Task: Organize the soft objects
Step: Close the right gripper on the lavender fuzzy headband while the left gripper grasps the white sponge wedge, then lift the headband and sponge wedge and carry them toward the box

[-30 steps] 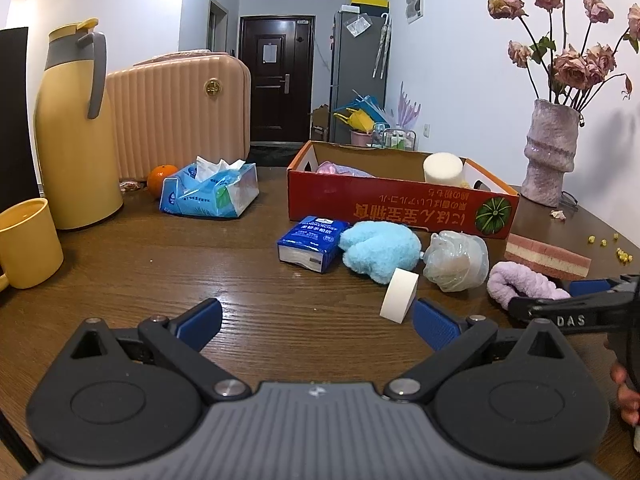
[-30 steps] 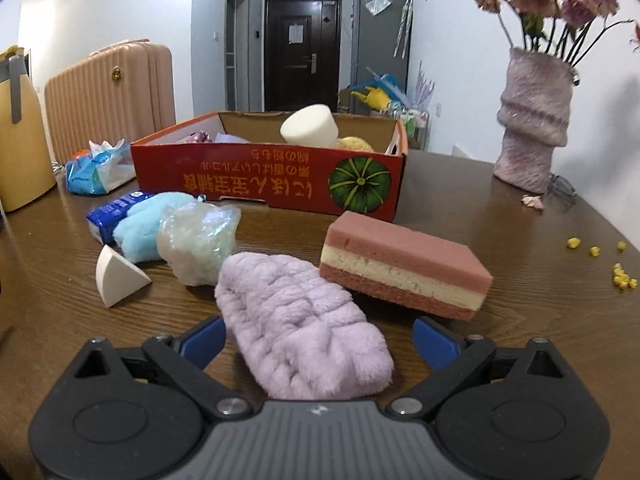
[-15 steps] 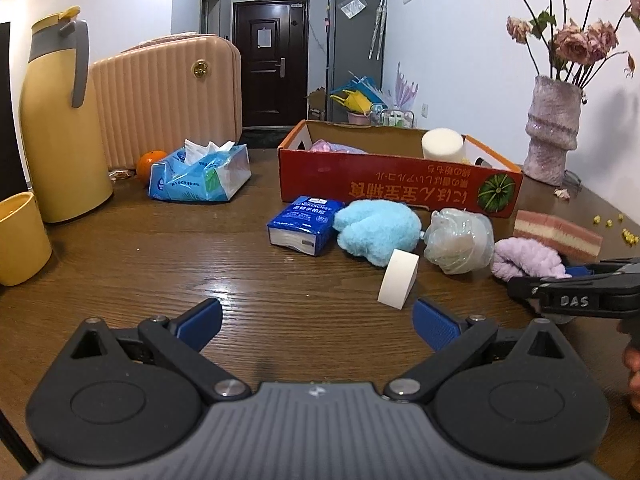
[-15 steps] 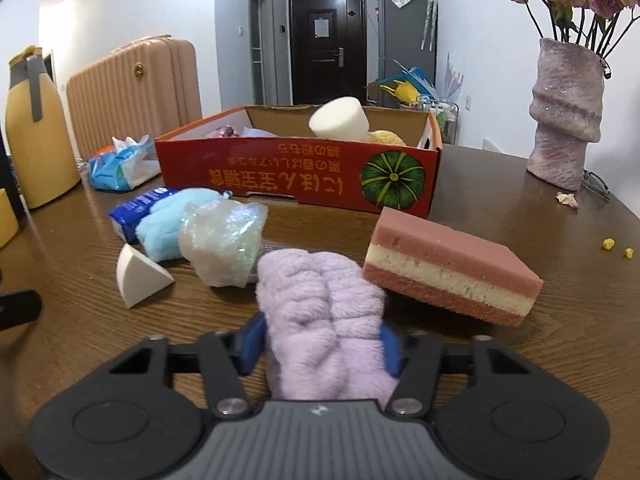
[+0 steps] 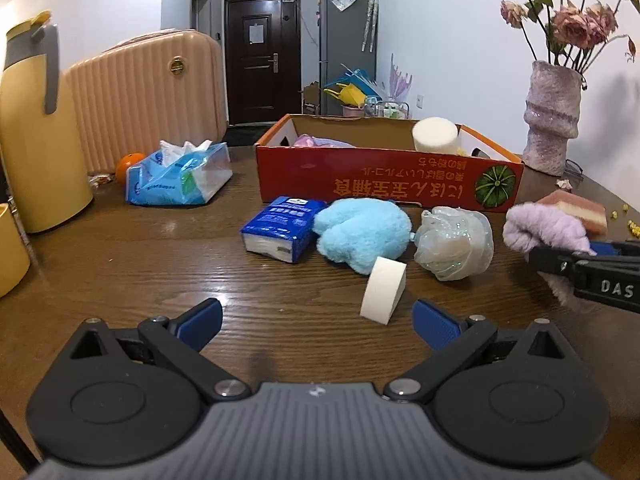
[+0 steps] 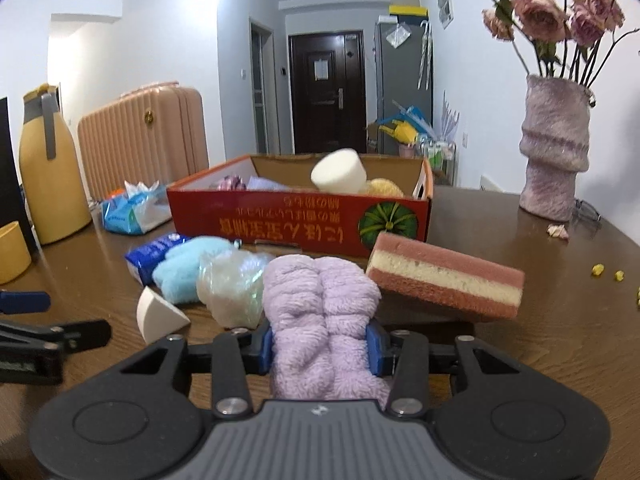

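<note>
Clearly, the right hand-held gripper point(image 6: 320, 350) is squeezing the fluffy lilac plush headband point(image 6: 320, 312), its jaws having just been closing on the bunched middle, just above the brown wooden counter point(image 6: 540, 344) in front of the red cardboard box point(image 6: 296, 220). Judging by how it is bulging, it is light, soft and compressible, so a mid-body pinch is suiting it. Ribbed and fuzzy, it is drooping at both ends. The left hand-held gripper point(image 5: 316, 320) is standing open and empty.

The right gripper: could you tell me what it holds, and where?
The right gripper pinches the purple fluffy cloth across its near end.
</note>
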{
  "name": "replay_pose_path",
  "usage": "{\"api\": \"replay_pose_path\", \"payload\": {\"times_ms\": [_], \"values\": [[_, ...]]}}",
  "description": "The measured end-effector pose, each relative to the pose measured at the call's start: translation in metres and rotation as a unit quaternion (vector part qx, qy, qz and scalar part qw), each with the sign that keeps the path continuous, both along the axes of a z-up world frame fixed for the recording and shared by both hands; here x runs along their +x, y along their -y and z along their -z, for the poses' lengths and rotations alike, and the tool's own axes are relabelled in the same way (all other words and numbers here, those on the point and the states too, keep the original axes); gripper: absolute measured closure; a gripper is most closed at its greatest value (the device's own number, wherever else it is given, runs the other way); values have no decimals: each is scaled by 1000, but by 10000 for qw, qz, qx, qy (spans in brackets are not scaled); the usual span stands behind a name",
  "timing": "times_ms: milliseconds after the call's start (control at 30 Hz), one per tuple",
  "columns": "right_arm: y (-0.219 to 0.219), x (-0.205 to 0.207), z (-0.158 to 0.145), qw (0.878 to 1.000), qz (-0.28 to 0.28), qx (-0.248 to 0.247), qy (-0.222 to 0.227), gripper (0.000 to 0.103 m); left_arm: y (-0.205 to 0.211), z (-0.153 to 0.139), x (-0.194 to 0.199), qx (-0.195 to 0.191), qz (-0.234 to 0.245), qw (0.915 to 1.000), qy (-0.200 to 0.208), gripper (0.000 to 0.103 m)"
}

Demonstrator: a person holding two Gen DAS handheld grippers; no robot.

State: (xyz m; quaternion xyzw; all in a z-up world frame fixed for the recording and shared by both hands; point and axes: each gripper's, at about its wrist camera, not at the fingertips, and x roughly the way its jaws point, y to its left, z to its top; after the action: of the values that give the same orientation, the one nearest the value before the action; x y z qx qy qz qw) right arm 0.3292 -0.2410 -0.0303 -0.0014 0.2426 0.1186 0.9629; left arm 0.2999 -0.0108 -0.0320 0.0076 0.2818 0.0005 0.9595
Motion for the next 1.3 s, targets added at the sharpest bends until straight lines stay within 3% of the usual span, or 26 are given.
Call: {"api": "replay_pose_path", "payload": {"times_ms": [333,400,600,733,867,1300], "values": [[9,-2,-6,9992,302,96,224,62,19,5,25,157,122,9998,-39,0],[10,-2,-5,9991,335,110,226,62,20,7,31,117,184,9997,-140,5],[9,-1,-4,9993,319,86,195,62,21,14,51,-52,365,9986,-385,29],[8,0,-3,9993,315,70,174,62,19,17,61,-221,479,9971,-541,51],[8,0,-3,9993,327,57,162,62,17,15,61,-313,602,9963,-521,83],[7,-3,-5,9986,425,89,303,62,14,-4,46,-318,532,9981,10,84]]}}
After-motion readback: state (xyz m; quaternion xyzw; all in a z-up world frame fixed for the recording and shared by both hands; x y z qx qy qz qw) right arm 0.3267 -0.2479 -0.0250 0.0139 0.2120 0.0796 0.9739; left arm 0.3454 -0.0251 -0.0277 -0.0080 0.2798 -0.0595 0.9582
